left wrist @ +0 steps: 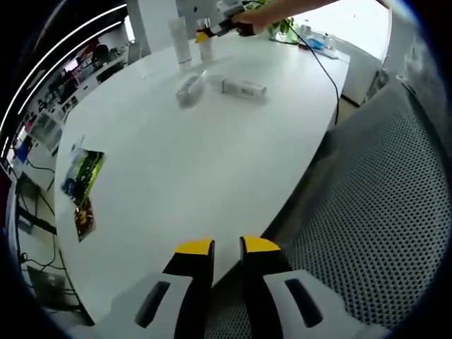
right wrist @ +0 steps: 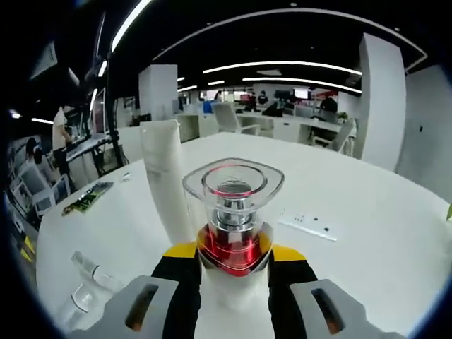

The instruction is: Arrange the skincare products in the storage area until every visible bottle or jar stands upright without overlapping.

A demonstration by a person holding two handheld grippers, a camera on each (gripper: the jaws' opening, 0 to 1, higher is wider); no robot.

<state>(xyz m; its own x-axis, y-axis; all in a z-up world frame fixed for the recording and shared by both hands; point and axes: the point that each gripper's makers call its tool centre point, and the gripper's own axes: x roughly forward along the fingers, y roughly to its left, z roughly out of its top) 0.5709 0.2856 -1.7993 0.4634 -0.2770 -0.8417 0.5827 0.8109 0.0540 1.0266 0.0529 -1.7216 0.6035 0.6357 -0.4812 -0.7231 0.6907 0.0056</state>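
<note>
At the far end of the white table [left wrist: 176, 162] a tall white tube [left wrist: 182, 39] stands upright. Beside it the right gripper [left wrist: 220, 28], held by a person's hand, grips a small bottle [left wrist: 205, 48]. A clear bottle [left wrist: 191, 88] and a white box-like product [left wrist: 244, 88] lie on their sides nearer me. My left gripper [left wrist: 226, 248] hovers at the near table edge, jaws slightly apart with nothing between them. In the right gripper view my right gripper [right wrist: 233, 258] is shut on a white bottle with a clear cap and red collar [right wrist: 233, 212]. The white tube [right wrist: 166, 176] stands just behind-left, and the clear bottle [right wrist: 88, 282] lies at lower left.
Two photo cards [left wrist: 83, 173] lie near the table's left edge. A mesh chair [left wrist: 381, 212] stands at the right of the table. A black cable [left wrist: 321, 60] runs past a plant [left wrist: 286, 28] at the far end. A white power strip [right wrist: 307, 224] lies flat on the table.
</note>
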